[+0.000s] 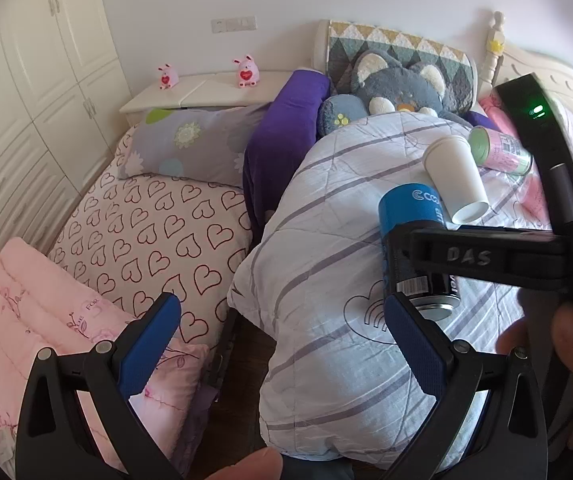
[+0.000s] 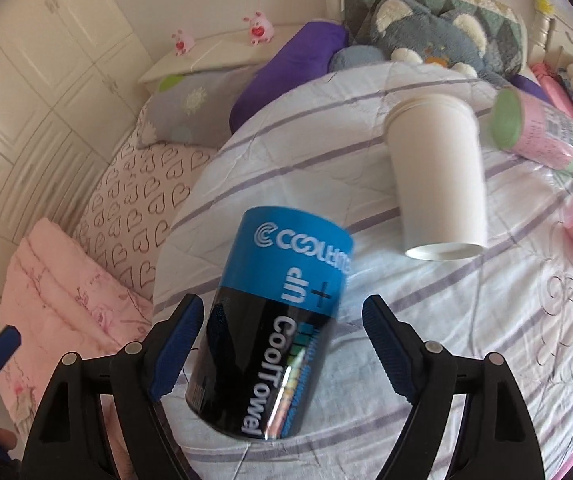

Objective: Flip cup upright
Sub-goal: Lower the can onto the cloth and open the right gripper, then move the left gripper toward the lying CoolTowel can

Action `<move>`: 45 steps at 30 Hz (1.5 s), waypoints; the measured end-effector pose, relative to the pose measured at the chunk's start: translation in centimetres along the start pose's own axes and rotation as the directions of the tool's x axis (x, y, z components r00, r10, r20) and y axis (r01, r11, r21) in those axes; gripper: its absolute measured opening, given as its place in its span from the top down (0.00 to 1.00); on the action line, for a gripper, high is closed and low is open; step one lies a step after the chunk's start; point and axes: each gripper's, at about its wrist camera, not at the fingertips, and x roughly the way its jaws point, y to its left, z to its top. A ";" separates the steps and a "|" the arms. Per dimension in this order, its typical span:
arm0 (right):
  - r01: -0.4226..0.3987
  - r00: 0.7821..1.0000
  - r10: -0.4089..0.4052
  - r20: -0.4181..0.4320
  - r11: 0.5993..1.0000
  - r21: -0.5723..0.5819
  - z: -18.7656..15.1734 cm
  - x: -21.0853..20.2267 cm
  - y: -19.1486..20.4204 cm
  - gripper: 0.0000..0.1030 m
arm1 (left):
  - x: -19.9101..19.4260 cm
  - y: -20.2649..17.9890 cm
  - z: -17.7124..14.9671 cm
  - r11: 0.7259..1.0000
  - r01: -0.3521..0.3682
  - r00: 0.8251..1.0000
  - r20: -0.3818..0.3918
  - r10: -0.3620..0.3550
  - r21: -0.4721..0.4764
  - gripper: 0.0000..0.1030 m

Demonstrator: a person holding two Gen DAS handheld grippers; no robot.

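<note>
A white paper cup (image 2: 436, 176) lies on its side on the striped quilt (image 2: 466, 320), its base toward me; it also shows in the left wrist view (image 1: 456, 174). A blue and black "CoolTowel" can (image 2: 278, 320) lies on the quilt between my right gripper's open fingers; it also shows in the left wrist view (image 1: 414, 240). My right gripper (image 2: 282, 340) is open around the can, its left pad near it, not clamped. My left gripper (image 1: 282, 332) is open and empty over the bed's gap, left of the can.
A pink and green can (image 2: 542, 136) lies right of the cup. A grey plush toy (image 1: 402, 84), purple pillow (image 1: 286, 128) and floral pillow (image 1: 190, 140) lie at the headboard. A heart-print sheet (image 1: 158, 240) and folded pink blanket (image 1: 26, 312) lie to the left.
</note>
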 end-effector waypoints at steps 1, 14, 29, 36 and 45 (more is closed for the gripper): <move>-0.002 1.000 0.002 0.012 1.000 0.007 0.0 -0.6 -0.2 0.20 | -0.1 -0.2 0.0 1.000 0.001 1.000 0.001 -0.001 0.003 0.00; 0.058 0.962 -0.072 0.265 0.996 0.063 -4.6 -11.6 -2.8 0.19 | -3.5 -4.6 0.0 0.997 0.019 0.998 0.054 -0.023 0.073 0.00; 0.148 0.924 -0.200 0.327 0.973 0.177 -11.7 -17.4 -8.7 0.19 | -7.3 -10.0 -1.2 0.991 0.023 0.994 0.102 -0.037 0.136 0.00; 0.122 0.926 -0.180 0.333 0.975 0.187 -12.7 -17.7 -9.4 0.19 | -7.7 -10.7 -1.2 0.990 0.012 0.994 0.105 -0.028 0.143 0.00; 0.116 0.929 -0.171 0.327 0.976 0.182 -12.4 -17.4 -9.4 0.19 | -7.4 -10.6 -1.0 0.990 0.010 0.995 0.095 -0.023 0.143 0.00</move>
